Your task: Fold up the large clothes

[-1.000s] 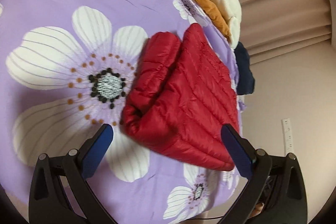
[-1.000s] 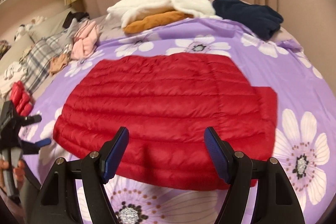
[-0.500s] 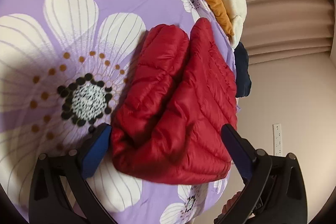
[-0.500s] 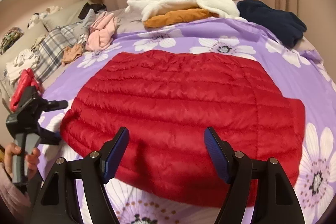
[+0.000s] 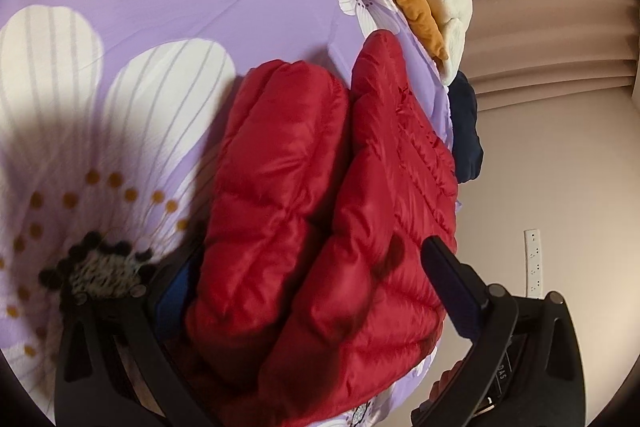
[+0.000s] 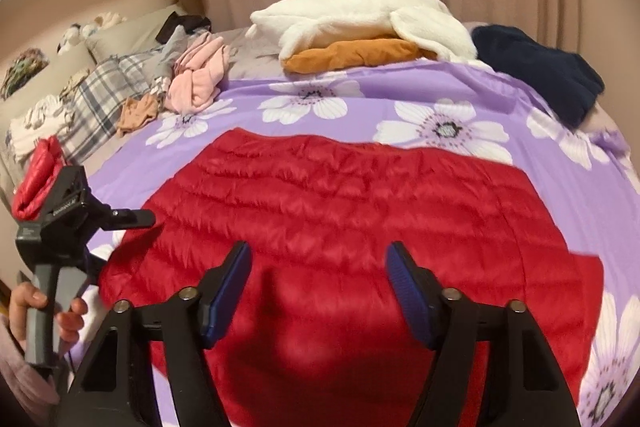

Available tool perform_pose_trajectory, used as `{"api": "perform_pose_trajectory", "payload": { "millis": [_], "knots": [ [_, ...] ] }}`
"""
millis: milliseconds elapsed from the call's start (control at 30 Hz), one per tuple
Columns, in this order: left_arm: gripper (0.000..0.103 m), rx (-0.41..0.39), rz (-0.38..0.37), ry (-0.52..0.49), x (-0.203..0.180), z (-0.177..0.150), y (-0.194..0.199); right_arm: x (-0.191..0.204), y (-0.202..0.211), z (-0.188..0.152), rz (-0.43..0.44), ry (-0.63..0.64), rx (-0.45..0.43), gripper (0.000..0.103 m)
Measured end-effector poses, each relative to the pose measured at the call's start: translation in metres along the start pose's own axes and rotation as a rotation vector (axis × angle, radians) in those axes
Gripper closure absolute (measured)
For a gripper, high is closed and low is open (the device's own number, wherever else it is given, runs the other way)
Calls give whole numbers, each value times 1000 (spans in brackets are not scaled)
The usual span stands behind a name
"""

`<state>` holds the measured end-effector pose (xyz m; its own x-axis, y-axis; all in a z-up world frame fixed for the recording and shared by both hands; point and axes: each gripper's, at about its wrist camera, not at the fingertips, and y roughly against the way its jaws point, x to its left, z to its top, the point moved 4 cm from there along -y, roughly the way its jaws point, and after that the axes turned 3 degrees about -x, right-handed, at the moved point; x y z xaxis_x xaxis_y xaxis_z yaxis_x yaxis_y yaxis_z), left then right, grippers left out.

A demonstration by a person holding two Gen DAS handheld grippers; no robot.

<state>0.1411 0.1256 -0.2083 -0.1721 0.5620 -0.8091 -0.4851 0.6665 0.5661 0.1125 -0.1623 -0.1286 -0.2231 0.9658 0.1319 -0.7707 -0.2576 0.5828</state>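
Note:
A red quilted puffer jacket (image 6: pixel 360 211) lies spread flat on the purple flowered bedspread (image 6: pixel 360 99). My right gripper (image 6: pixel 318 291) hovers over its near hem. The jaws are closing, the cloth lies under and between them, and the pads (image 6: pixel 228 287) do not press it. In the left wrist view the jacket's bunched end (image 5: pixel 320 227) fills the gap of my left gripper (image 5: pixel 312 251). Its jaws stand wide and the left pad (image 5: pixel 172 295) is half hidden behind the cloth. In the right wrist view a hand (image 6: pixel 36 307) holds the left gripper (image 6: pixel 116 239) at the jacket's left end.
At the far side of the bed lies a white fleece on an orange garment (image 6: pixel 360 27), with a navy garment (image 6: pixel 540 67) to its right. Pink clothes (image 6: pixel 200 75) and plaid pillows (image 6: pixel 100 99) sit at the left. The bed's edge and a wall outlet strip (image 5: pixel 534 263) show at right.
The left gripper has moved in and down, so the jacket's end now lies between its jaws. The right gripper has come closer over the hem and its jaws have narrowed slightly.

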Motion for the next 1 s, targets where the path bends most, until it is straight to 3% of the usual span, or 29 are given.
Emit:
{"api": "perform_pose_trajectory", "payload": {
  "millis": [233, 300, 367, 400, 467, 667, 833, 1000],
  "knots": [
    [1, 11, -10, 1, 0, 8, -6, 0, -21, 15, 0, 5, 19, 53],
    [1, 6, 0, -5, -2, 9, -8, -3, -30, 15, -15, 1, 49, 66],
    [5, 5, 17, -19, -5, 10, -10, -5, -39, 12, -27, -4, 88, 71],
    [8, 5, 31, -36, -8, 11, -11, -6, -44, 8, -28, -4, 111, 72],
    [23, 6, 58, -54, -9, 10, -13, -8, -51, 3, -28, -1, 140, 72],
    [47, -3, 79, -86, -15, 10, -10, -14, -67, -10, -6, -37, 194, 72],
    [56, -38, 129, -217, -50, 6, 0, -12, -71, -14, -10, -32, 205, 72],
    [56, -62, 142, -338, -91, -3, 6, -17, -73, -15, 15, -68, 193, 72]
  ]
}}
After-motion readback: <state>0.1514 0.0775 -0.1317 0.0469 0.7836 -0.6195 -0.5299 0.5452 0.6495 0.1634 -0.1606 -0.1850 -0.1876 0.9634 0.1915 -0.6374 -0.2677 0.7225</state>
